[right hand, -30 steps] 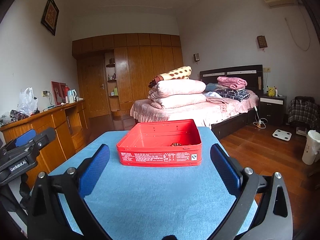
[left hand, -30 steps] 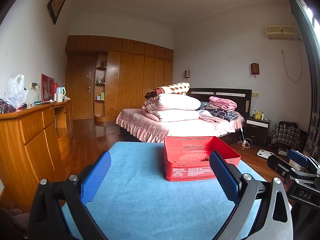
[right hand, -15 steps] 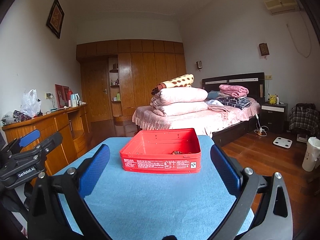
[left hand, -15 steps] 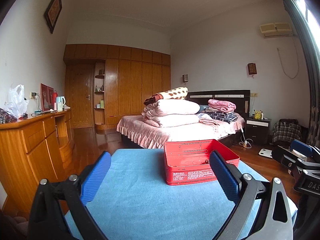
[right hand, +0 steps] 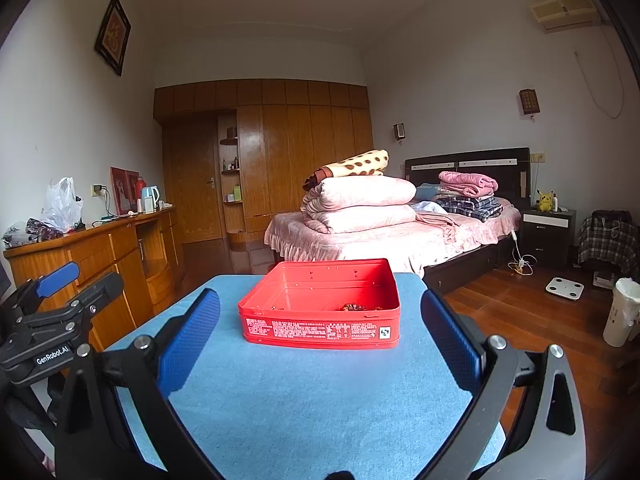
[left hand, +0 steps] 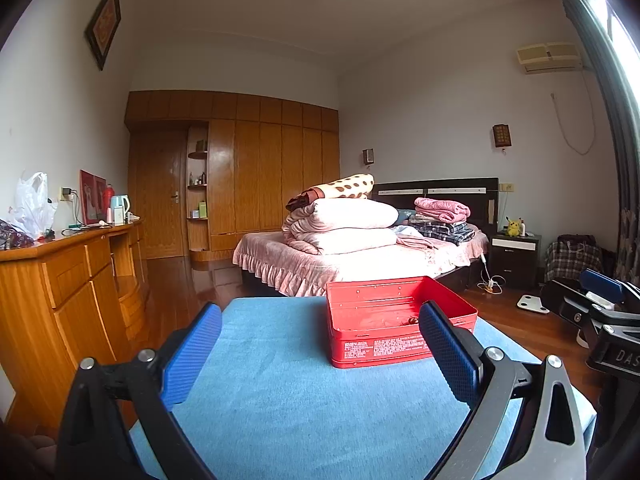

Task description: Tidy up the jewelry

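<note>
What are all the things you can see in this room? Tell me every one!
Tin box: one, red, open, on the blue cloth.
Jewelry: small dark heap, inside the box near its front right; too small to count.
Table cloth: one, blue, under the box.
Bed: one, pink cover, behind the table.
Folded quilts: stack, pink with a spotted one on top, on the bed.
Wardrobe: one, brown wood, back wall.
Dresser: one, brown wood, left wall.
Yellow toy: one, on the nightstand.
Left gripper: one, black with blue pads, open, empty.
Right gripper: one, black with blue pads, open, empty.
</note>
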Motion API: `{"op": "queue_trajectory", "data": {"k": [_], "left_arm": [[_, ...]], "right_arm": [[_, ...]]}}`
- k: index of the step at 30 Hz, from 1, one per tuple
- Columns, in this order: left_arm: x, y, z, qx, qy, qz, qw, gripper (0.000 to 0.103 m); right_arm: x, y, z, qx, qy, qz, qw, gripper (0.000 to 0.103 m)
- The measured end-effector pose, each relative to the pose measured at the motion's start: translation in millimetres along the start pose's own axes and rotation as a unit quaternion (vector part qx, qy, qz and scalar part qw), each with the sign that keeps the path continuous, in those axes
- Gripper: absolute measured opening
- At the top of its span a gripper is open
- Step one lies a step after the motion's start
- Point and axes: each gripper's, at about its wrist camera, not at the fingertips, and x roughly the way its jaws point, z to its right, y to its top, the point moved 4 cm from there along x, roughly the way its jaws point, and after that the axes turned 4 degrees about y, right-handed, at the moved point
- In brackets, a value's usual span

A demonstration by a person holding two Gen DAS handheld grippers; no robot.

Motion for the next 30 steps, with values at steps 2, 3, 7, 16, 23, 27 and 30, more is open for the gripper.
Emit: {"op": "queue_trajectory", "data": {"k": [2,3,7,16,23,27,30], "left_arm": [[0.4,-0.6,-0.1,0.0,-0.001,-0.001,1.0,0.097],[0.9,-1.2,-0.6,-0.001,0.0,-0.001,1.0,0.097],[1.7,-1.1,-0.7,-0.001,0.0,-0.001,1.0,0.097],[1.7,-1.9,-2.8,-0.004,0.001,-0.001,1.0,0.097],[2.3,-2.6,-3.8,-0.009,-0.001,-0.004,1.0,0.097],[3.4,-3.5,-4.2,-0.01,-0.003,-0.006,0.9999,0.097],[4.3,-3.6,-4.1,-0.012,-0.005,-0.009,0.9999,0.097]], "right_arm": [[0.0,0.0,0.0,0.0,0.0,-0.001,1.0,0.098],[0.0,0.0,0.0,0.0,0.0,0.0,1.0,0.098],[0.0,0.6,0.0,0.0,0.001,0.0,1.0,0.098],[1.5,0.8,-0.5,-0.001,0.001,-0.003,1.0,0.098],[1.8,0.9,-0.6,0.0,0.001,-0.003,1.0,0.098],[3.7,0.3,-1.3,-0.001,0.0,-0.004,1.0,0.098],[4.7,0.0,-1.2,-0.001,-0.001,-0.006,1.0,0.098]]}}
